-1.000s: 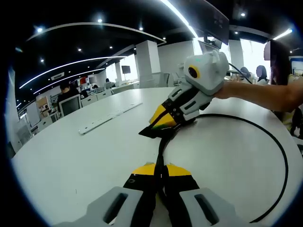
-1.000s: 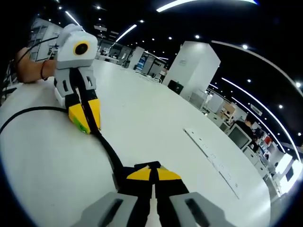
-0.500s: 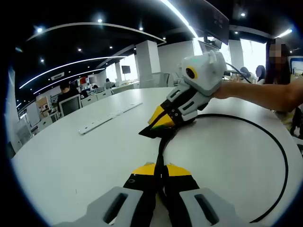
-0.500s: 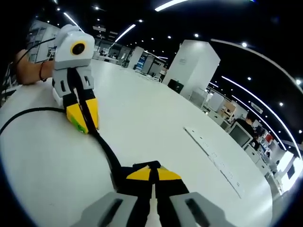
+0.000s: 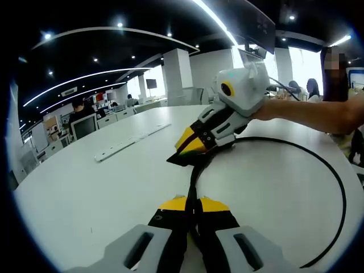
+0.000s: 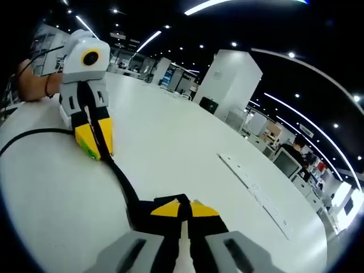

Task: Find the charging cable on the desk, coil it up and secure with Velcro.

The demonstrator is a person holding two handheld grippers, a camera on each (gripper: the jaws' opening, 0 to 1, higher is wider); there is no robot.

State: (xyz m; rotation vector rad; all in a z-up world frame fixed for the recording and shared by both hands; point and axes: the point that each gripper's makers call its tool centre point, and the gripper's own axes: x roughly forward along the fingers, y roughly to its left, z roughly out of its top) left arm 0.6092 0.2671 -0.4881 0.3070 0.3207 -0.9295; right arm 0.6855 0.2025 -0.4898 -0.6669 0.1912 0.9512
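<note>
A black charging cable (image 5: 194, 173) lies on the white round table (image 5: 85, 187). It runs from my left gripper (image 5: 190, 203), which is shut on it, to my right gripper (image 5: 185, 149), also shut, with a flat black piece (image 5: 177, 160) at its tips. From there the cable sweeps in a wide loop (image 5: 342, 193) round the right side. In the right gripper view my right gripper (image 6: 183, 207) is shut on the cable (image 6: 122, 183), which leads up to the left gripper (image 6: 95, 149) and on to the left (image 6: 23, 136).
A long white strip (image 5: 132, 139) lies flat on the table (image 6: 255, 192). A person's forearm (image 5: 310, 114) reaches in behind the right gripper, and a hand (image 6: 34, 79) holds the left one. Desks with monitors (image 5: 82, 125) stand beyond the table's edge.
The right gripper has edged a little to the left and tilted slightly, still holding the cable. The left gripper has stayed put and shut.
</note>
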